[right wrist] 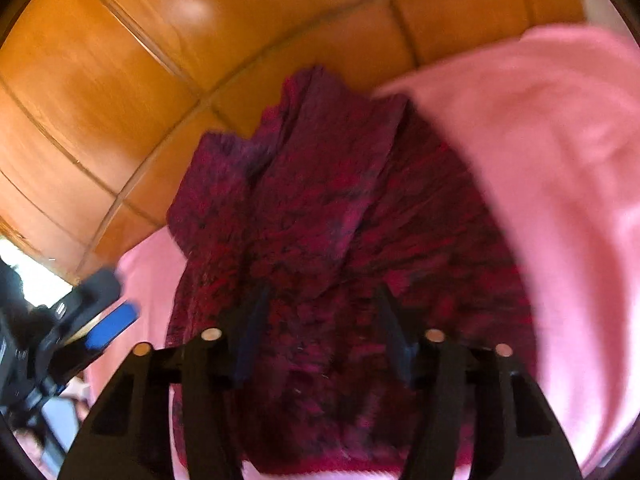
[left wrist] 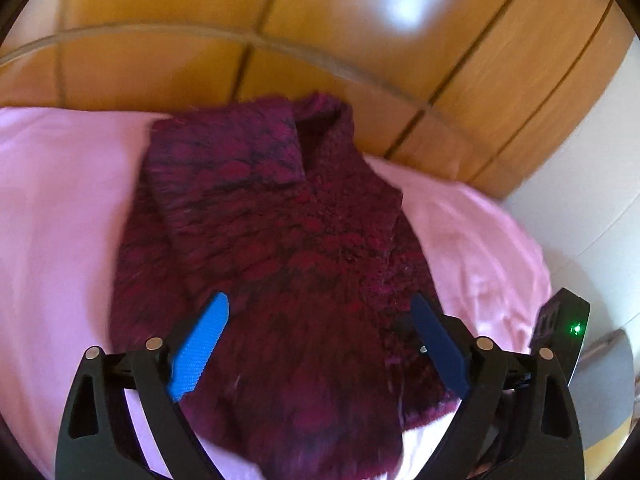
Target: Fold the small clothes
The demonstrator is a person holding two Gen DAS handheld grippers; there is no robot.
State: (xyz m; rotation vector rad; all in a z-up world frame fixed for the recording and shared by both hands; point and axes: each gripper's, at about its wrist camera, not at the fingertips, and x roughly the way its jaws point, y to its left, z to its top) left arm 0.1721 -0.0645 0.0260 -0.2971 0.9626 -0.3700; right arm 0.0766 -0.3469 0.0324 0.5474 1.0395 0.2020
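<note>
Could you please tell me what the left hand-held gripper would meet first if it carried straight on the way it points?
Probably the fuzzy dark magenta knitted garment lying on the pink sheet; the open left hand-held gripper points at it, though depth is unclear.

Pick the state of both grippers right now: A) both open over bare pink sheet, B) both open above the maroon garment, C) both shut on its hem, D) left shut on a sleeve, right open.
B: the left gripper and right gripper each show spread fingers with the maroon knit garment lying between them, ungripped.
</note>
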